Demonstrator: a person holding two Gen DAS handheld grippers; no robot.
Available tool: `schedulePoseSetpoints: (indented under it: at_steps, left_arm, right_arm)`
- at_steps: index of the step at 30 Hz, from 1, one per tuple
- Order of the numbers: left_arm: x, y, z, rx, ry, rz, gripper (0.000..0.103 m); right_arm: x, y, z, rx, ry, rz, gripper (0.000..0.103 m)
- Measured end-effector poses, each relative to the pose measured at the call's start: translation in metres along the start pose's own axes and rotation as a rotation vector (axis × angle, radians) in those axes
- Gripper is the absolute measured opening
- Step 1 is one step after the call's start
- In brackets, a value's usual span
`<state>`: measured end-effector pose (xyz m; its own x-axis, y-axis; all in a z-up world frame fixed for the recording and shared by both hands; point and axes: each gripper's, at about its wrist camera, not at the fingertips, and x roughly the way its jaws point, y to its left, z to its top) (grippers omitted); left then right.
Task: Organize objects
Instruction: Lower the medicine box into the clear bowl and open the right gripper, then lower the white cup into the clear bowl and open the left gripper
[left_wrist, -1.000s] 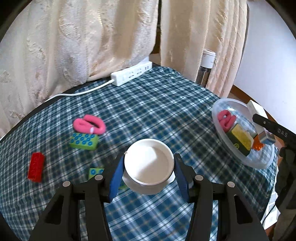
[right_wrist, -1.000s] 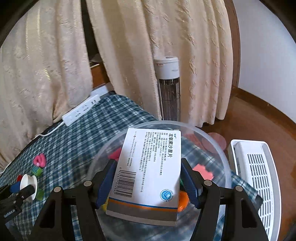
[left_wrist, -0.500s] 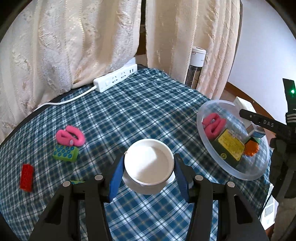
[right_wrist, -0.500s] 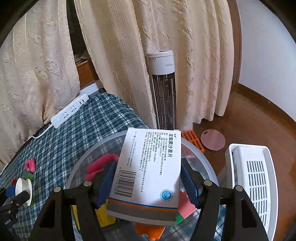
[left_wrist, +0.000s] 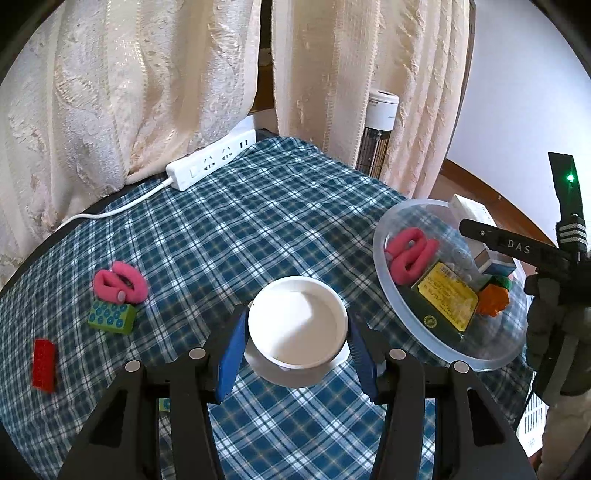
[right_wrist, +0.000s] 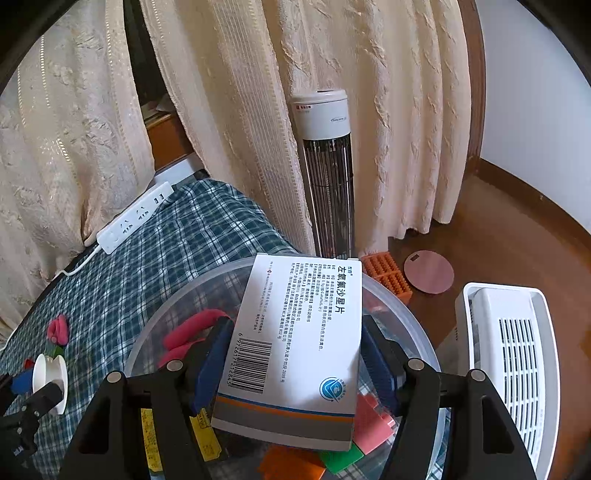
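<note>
My left gripper (left_wrist: 297, 350) is shut on a white spool (left_wrist: 297, 323), held above the plaid table (left_wrist: 236, 229). A clear plastic bowl (left_wrist: 391, 295) sits at the table's right edge with a pink hair roller (left_wrist: 410, 254), a yellow-labelled box (left_wrist: 447, 299) and an orange piece (left_wrist: 493, 304) inside. My right gripper (right_wrist: 297, 365) is shut on a white medicine box (right_wrist: 295, 339), held over the clear plastic bowl (right_wrist: 155, 325). Its black frame (left_wrist: 517, 247) shows beyond the bowl in the left wrist view. The left gripper and spool (right_wrist: 50, 373) appear at the lower left of the right wrist view.
On the table lie a pink roller (left_wrist: 118, 282), a green studded block (left_wrist: 110, 317), a red brick (left_wrist: 44, 363) and a white power strip (left_wrist: 210, 158). Curtains hang behind. A tower heater (right_wrist: 327, 177), an orange comb-like piece (right_wrist: 386, 275), a round disc (right_wrist: 428, 271) and a white appliance (right_wrist: 509, 354) stand on the floor.
Both grippers have shifted right over the table with their loads. In the left wrist view the bowl now shows more fully; in the right wrist view more floor and the heater appear.
</note>
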<state>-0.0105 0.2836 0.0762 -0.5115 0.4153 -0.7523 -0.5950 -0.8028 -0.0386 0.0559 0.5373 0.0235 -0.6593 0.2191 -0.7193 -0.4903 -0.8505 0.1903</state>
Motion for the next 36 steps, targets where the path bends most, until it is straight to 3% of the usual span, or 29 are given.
schedulePoseSetpoints:
  at_steps: [22,36]
  left_arm:
    - [0.009,-0.028,0.007,0.043,0.015,-0.046,0.053]
    - [0.034,-0.064,0.036,0.109,-0.014,-0.11,0.053]
  right_arm:
    - [-0.024,-0.019,-0.006,0.055,-0.051,0.038,0.077]
    - [-0.041,-0.033,-0.017,0.085,-0.092,0.044,0.077]
